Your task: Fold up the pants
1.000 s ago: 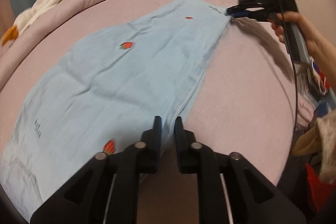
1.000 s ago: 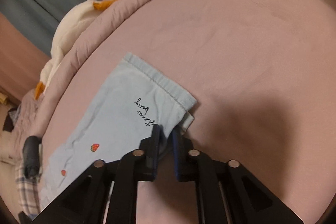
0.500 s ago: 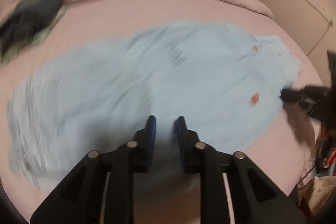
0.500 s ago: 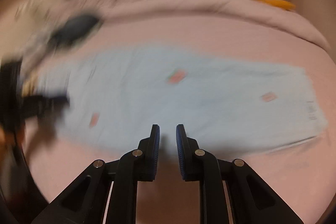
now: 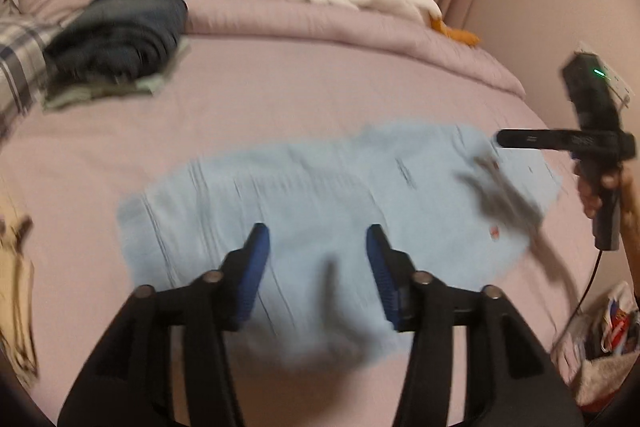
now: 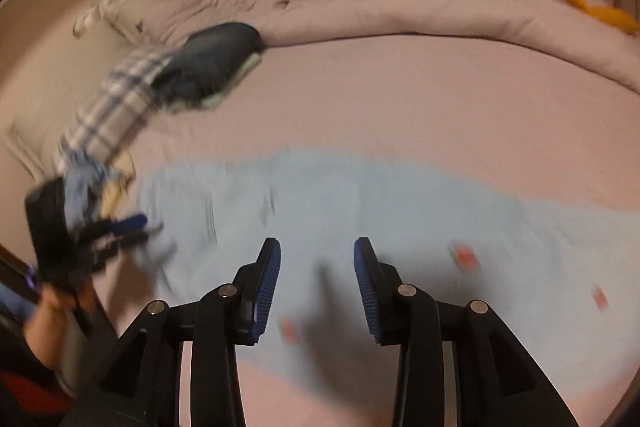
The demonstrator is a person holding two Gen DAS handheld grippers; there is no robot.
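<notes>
Dim warm indoor light, heavy motion blur, fisheye-curved dark edges.

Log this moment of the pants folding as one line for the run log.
stage: fold laid down | pants: flat on bed | left gripper: opening, nothing between | right gripper: opening, nothing between

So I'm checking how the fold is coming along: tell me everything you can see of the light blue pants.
The light blue pants lie flat on the pink bedsheet as a long, thin, soft-looking strip, blurred by camera motion. Small red motifs and short dark printed marks dot the cloth. Faint lengthwise creases run near one end. The left gripper and right gripper hover above with jaws opening; nothing is between them, so only the sheet seems to touch the pants.
</notes>
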